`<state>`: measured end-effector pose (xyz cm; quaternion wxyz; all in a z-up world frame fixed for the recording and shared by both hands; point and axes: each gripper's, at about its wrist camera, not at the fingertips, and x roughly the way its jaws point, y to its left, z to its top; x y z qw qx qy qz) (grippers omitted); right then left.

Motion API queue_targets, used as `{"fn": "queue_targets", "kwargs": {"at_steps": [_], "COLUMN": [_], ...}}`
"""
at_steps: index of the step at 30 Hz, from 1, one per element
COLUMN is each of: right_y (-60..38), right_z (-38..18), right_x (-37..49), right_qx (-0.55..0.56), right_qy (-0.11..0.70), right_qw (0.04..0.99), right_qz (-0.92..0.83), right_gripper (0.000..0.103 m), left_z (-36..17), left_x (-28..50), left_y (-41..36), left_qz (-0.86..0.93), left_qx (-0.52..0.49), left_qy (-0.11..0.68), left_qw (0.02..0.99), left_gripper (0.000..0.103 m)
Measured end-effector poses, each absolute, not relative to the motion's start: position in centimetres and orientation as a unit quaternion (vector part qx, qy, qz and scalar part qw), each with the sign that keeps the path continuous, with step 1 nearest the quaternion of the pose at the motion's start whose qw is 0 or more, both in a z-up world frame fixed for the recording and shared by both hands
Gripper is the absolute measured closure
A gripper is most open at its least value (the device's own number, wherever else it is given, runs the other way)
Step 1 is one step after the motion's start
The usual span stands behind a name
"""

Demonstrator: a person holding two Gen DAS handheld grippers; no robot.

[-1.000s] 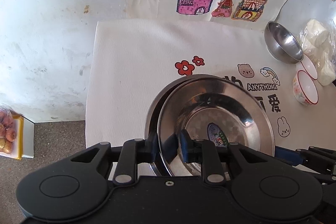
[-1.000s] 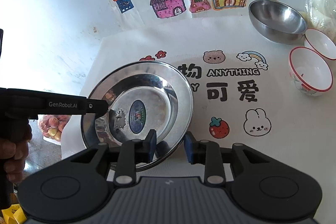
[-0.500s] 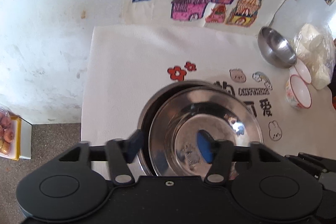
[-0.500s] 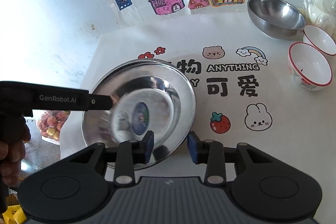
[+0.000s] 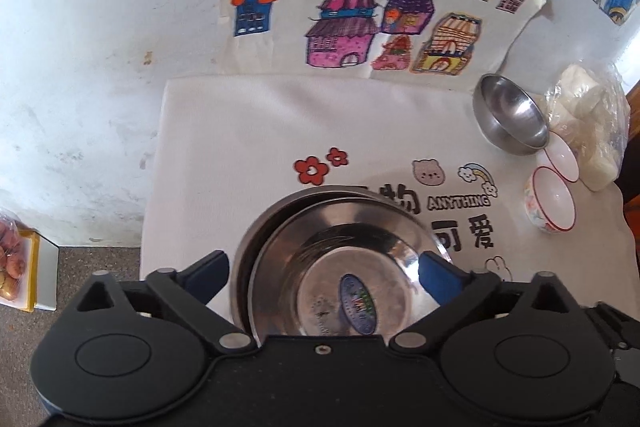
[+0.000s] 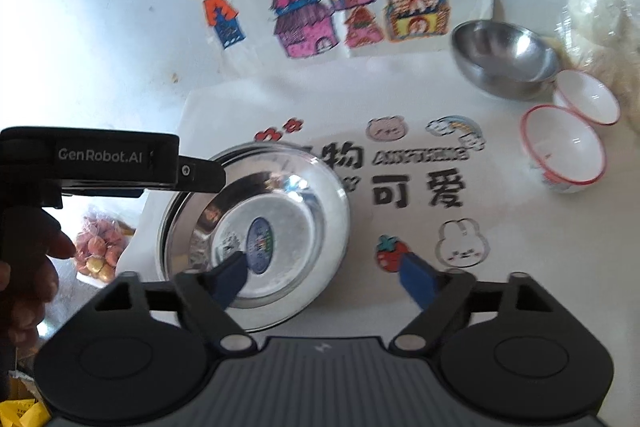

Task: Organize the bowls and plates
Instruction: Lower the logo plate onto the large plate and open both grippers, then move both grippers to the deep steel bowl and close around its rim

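Two steel plates [image 5: 344, 267] lie stacked on the white printed mat [image 5: 248, 131], the upper one shifted a little right and bearing a blue oval sticker. They also show in the right wrist view [image 6: 260, 227]. My left gripper [image 5: 320, 275] is open above the stack, fingers spread to either side. My right gripper [image 6: 324, 279] is open above the stack's near right edge. A steel bowl [image 5: 512, 119] and two white red-rimmed bowls [image 5: 552, 199] stand at the far right; they also show in the right wrist view [image 6: 560, 151].
Paper with coloured house drawings [image 5: 360, 7] lies behind the mat. A plastic bag of white lumps [image 5: 592, 123] sits at the far right. The table's left edge drops to the floor, where a bag of small fruit [image 5: 12, 267] lies.
Both grippers have let go of the upper plate, opened wide and pulled back upward. The plate now rests on the lower one.
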<state>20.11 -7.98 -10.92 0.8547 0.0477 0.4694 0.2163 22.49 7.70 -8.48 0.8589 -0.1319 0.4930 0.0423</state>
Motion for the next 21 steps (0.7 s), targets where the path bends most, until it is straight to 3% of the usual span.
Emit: {"fn": "queue_targets", "kwargs": {"at_steps": [2,15,21], "right_y": [-8.9,-16.8,-20.7], "right_z": [-10.5,-9.6,-11.2], "right_x": [20.0,20.4,23.0], "right_qx": [0.052,0.056,0.040], "right_qy": [0.465,0.453,0.448], "right_qw": [0.859,0.878,0.878], "right_qz": [0.207,0.141,0.165], "right_gripper": [0.000,0.000,0.000], "left_z": [-8.3,-8.4,-8.7], "left_x": [22.9,27.3,31.2], "left_y": [7.1,0.4,-3.1], "left_qz": [0.039,0.008,0.069], "left_qx": [-0.132,-0.134,-0.190], "left_qy": [0.497,0.521,0.519], "left_qw": [0.857,0.843,0.831], "left_gripper": [0.001,0.001,0.001]}}
